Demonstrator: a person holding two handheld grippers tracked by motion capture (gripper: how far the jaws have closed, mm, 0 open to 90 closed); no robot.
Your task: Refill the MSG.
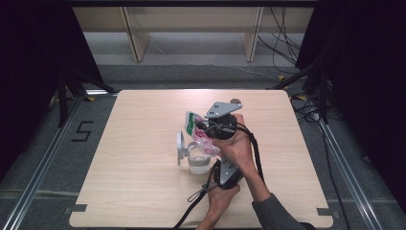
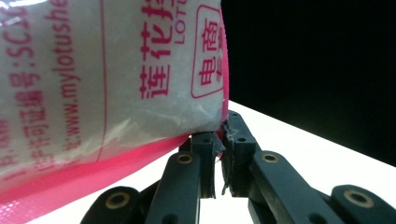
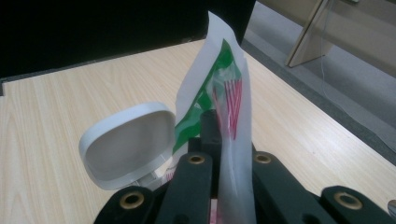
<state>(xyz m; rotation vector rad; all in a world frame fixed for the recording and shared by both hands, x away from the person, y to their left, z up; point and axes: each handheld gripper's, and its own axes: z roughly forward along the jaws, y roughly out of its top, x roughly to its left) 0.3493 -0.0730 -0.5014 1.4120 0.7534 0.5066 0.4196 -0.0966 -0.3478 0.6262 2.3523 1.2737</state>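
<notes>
A plastic bag (image 1: 200, 134) with pink print and a green-and-white top hangs tilted over a clear container (image 1: 198, 164) at the table's middle. The container's white flip lid (image 1: 180, 146) stands open at its left. My right gripper (image 1: 205, 126) is shut on the bag's upper part, where its jaws pinch the film (image 3: 229, 93) beside the lid (image 3: 126, 144). From the near side, my left gripper (image 1: 214, 160) is shut on the bag's pink sealed corner (image 2: 116, 70), which holds white grains. The left gripper (image 2: 222, 135) and the right gripper (image 3: 224, 140) each clamp the film.
The wooden table (image 1: 143, 191) is bare around the container. Black cables (image 1: 196, 201) trail from the grippers toward the near edge. Beyond the table are grey floor, wooden legs (image 1: 136, 38) and loose wires (image 1: 287, 43).
</notes>
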